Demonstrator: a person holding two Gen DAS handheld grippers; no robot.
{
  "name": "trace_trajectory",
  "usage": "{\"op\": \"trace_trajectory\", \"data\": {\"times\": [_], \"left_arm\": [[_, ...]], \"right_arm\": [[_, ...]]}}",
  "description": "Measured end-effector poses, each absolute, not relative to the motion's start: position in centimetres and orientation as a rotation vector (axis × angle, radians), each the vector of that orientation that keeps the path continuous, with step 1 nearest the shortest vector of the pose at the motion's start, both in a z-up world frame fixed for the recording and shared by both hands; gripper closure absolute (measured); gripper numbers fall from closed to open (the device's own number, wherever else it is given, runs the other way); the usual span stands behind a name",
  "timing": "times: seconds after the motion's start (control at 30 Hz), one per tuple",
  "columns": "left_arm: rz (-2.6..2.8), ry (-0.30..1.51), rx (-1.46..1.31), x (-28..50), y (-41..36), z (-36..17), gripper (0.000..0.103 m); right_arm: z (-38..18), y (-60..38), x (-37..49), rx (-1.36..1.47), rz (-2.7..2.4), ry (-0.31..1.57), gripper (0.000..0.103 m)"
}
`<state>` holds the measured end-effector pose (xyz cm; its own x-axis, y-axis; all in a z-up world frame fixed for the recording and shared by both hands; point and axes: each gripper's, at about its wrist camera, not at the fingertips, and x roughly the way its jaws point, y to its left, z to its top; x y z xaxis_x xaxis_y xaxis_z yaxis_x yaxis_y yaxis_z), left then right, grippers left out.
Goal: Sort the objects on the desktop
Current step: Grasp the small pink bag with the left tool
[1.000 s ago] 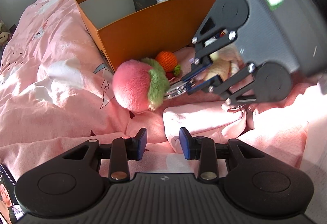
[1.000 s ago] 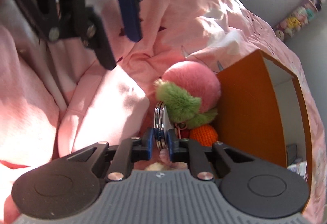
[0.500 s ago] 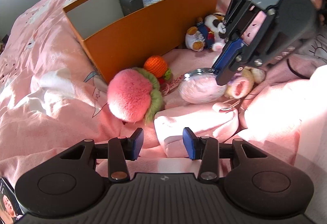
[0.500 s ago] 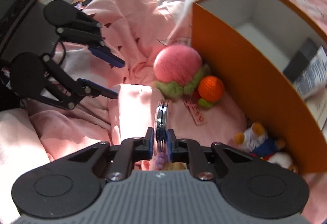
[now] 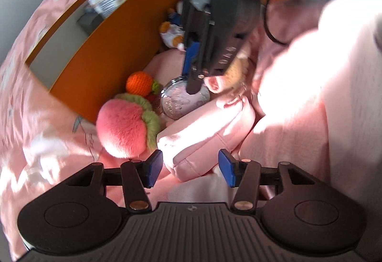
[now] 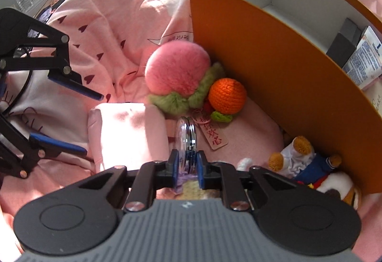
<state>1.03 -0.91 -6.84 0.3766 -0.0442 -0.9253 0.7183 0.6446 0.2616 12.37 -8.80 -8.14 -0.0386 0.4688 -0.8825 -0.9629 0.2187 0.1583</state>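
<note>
Pink bedding (image 6: 114,23) fills both views, with an orange cardboard box (image 6: 274,66) standing on it. The right gripper (image 6: 187,166) has its blue pads pressed on the edge of a round silver compact mirror (image 6: 187,133), held on edge just above the bedding, though its jaws have just eased slightly wider. Just beyond the mirror lie a fluffy pink peach plush (image 6: 176,68) and an orange crocheted fruit charm (image 6: 226,96), both against the box's outer wall. A small stuffed toy (image 6: 303,159) lies to the right. The left gripper (image 5: 188,167) stands about half open, its jaws having just been opening, holding nothing, poised over a pale pink pouch (image 5: 205,133).
</note>
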Motion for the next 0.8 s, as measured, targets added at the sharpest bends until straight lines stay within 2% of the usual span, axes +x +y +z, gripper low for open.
{"op": "trace_trajectory", "data": {"times": [0.17,0.27,0.47,0.63,0.8], "left_arm": [[-0.631,1.084,0.895,0.7,-2.6,-8.3,0.042],[-0.65,1.07,0.966,0.5,-3.4,-9.4,0.039],[-0.622,1.096,0.9,1.0,-3.0,-11.0,0.037],[-0.571,1.021,0.914,0.2,-2.5,-10.3,0.036],[-0.573,0.926,1.151,-1.3,-3.4,-10.3,0.037]], "right_arm": [[-8.6,-9.1,12.5,-0.555,1.263,1.037,0.084],[-8.9,-9.1,12.5,-0.515,1.252,1.041,0.086],[-8.1,-10.4,12.8,-0.408,1.238,1.058,0.088],[-6.7,-12.2,13.0,-0.345,1.209,1.038,0.088],[-5.6,-13.6,13.5,-0.301,1.179,1.035,0.088]]}}
